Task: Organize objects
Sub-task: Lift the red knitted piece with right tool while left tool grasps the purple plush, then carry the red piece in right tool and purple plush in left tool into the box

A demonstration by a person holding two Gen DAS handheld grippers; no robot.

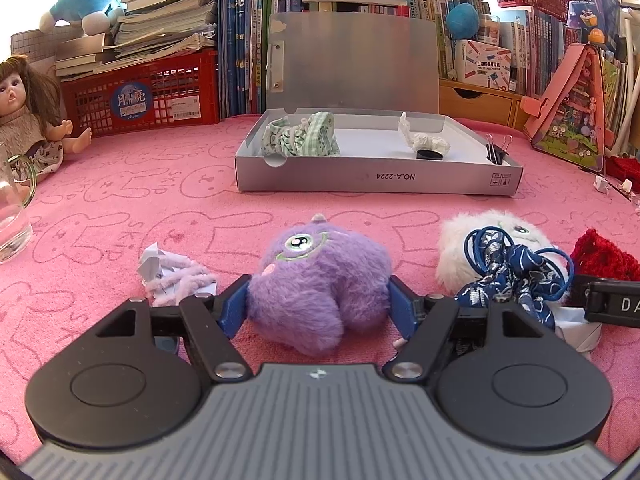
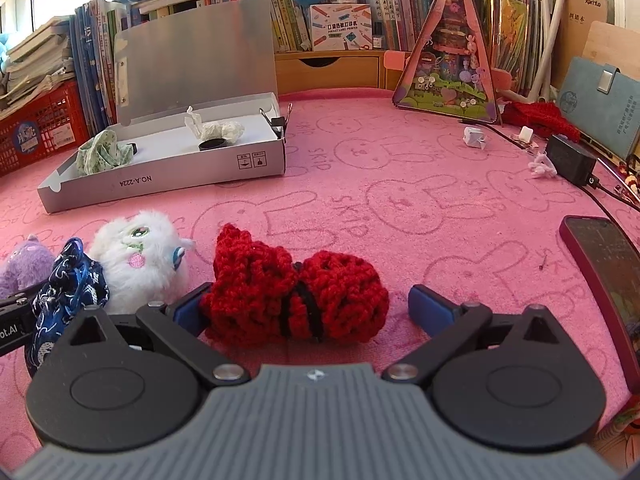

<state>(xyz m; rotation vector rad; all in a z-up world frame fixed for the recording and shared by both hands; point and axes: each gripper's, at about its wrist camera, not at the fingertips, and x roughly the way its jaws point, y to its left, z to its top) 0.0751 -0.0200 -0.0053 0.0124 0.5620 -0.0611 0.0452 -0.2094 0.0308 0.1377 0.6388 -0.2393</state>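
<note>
The left tool (image 1: 318, 306) was clenched on the purple plush toy (image 1: 320, 276), both pads pressed into its fur, on the pink tabletop (image 1: 120, 208) in front of the open grey box (image 1: 376, 178). The right tool (image 2: 312, 308) stood released, jaws wide around the red crochet piece (image 2: 292, 296), in front of that box and to its right. A white plush toy (image 2: 140, 252) and a blue patterned scrunchie (image 2: 68, 280) lay between the two.

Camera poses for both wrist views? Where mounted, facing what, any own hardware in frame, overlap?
Left wrist: on left gripper, low over pink mat, facing the purple plush between its fingers; box beyond.
Right wrist: on right gripper, facing the red crochet piece; fingers apart.
Shared: box, white plush, blue scrunchie.
</note>
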